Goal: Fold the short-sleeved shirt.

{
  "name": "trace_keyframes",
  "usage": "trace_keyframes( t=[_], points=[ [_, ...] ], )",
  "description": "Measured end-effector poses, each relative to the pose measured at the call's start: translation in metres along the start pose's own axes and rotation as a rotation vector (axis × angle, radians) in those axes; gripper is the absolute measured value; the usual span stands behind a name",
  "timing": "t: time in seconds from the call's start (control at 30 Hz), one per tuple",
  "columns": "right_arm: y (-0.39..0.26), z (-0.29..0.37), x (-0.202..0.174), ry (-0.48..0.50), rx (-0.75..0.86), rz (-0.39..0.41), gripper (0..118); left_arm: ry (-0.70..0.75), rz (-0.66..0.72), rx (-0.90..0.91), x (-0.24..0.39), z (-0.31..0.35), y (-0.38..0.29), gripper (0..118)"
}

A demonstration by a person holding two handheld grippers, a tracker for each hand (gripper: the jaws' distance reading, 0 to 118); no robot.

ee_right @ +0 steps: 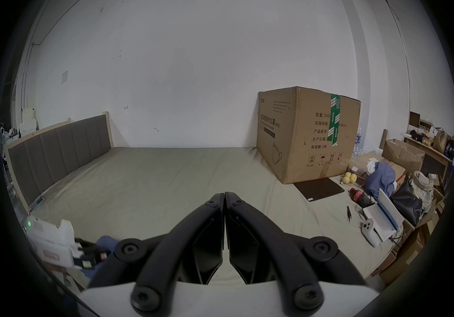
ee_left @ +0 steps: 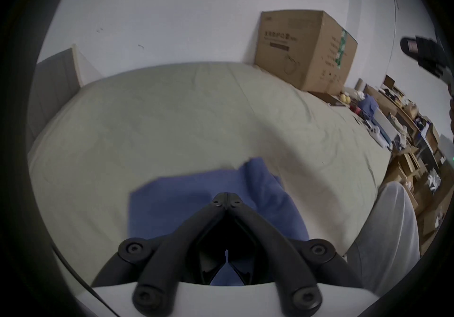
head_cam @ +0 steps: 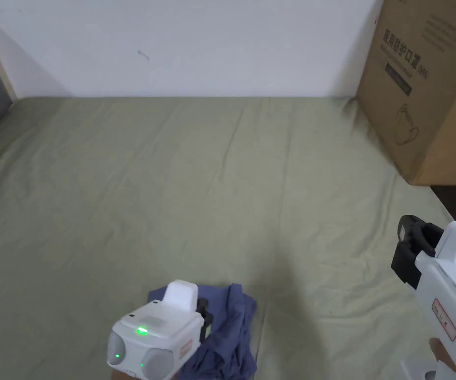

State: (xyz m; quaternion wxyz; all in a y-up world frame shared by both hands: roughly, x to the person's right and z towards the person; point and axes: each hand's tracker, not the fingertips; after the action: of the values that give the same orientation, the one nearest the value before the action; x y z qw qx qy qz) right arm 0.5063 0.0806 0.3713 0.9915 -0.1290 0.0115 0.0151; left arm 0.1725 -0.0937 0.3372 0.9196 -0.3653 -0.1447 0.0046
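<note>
Rightward, printed cardboard box (head_cam: 422, 94) beside shirt (head_cam: 227, 326).

- My head view is evenly lit and soft, with no glare; a broad faint shadow falls on the bedsheet (head_cam: 222, 173) right of the blue shirt (head_cam: 232, 321).
- My left gripper view is motion-blurred: the shirt's edges smear.
- My right gripper view is sharper but dimmer.
- Both gripper views bend straight lines, and their corners go black.
</note>
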Motion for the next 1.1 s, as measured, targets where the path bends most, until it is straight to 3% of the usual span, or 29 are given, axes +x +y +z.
trace_keyframes(
  t=[0.33, 0.6, 0.83, 1.1],
  points=[
    [-0.007, -0.002, 0.016, -0.035, -0.031, -0.001, 0, -0.050, -0.101, -0.097, 0.060, -0.053, -0.023, 0],
    [-0.010, -0.001, 0.018, -0.041, -0.043, -0.005, 0, -0.021, -0.067, -0.092, 0.061, -0.054, -0.023, 0],
    [0.002, 0.004, 0.005, -0.011, 0.000, -0.006, 0, -0.028, 0.009, 0.192, 0.042, 0.025, 0.034, 0],
    [0.022, 0.014, -0.026, 0.030, 0.079, -0.015, 0, 0.091, 0.013, 0.418, -0.005, 0.109, 0.101, 0]
  ],
)
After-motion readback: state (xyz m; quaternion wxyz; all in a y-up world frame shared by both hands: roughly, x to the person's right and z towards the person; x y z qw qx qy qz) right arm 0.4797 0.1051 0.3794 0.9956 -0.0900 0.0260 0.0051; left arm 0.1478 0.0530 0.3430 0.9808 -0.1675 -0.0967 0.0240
